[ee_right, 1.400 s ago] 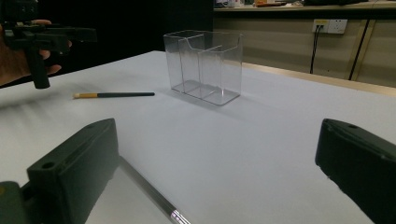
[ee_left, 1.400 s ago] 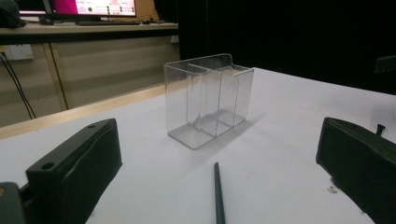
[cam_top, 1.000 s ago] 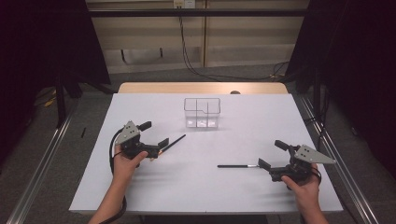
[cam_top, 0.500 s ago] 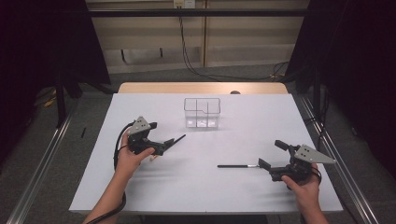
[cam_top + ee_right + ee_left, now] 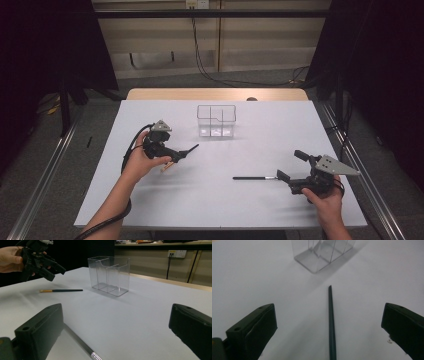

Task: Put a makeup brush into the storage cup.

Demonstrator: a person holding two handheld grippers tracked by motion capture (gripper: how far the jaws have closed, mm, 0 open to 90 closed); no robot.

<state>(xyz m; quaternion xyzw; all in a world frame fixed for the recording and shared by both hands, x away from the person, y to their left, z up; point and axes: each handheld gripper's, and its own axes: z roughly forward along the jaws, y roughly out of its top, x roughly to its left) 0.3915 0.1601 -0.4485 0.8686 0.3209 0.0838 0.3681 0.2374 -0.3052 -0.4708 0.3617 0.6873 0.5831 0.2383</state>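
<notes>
A dark-handled brush point(image 5: 186, 152) lies on the white table point(image 5: 250, 210), its tan bristles toward the person and its tip toward a clear divided organizer point(image 5: 216, 120). My left gripper point(image 5: 179, 154) hovers open over this brush. In the left gripper view the handle point(image 5: 331, 322) runs between the spread jaws, pointing at the organizer point(image 5: 322, 255). A second black brush point(image 5: 252, 177) with a silver ferrule lies just left of my right gripper point(image 5: 291, 165), which is open. In the right gripper view that brush point(image 5: 77, 341) passes by the left jaw, with the first brush point(image 5: 61, 290), the organizer point(image 5: 110, 275) and my left gripper point(image 5: 53, 272) farther off.
The organizer stands at the table's far middle. A wooden strip point(image 5: 215, 94) edges the far side of the table. Metal rails point(image 5: 45, 175) run along the floor on both sides, and cables point(image 5: 220, 75) hang at the back wall.
My left gripper has moved right and slightly forward, and now stands over the dark-handled brush. That brush, the right gripper and its brush have not moved.
</notes>
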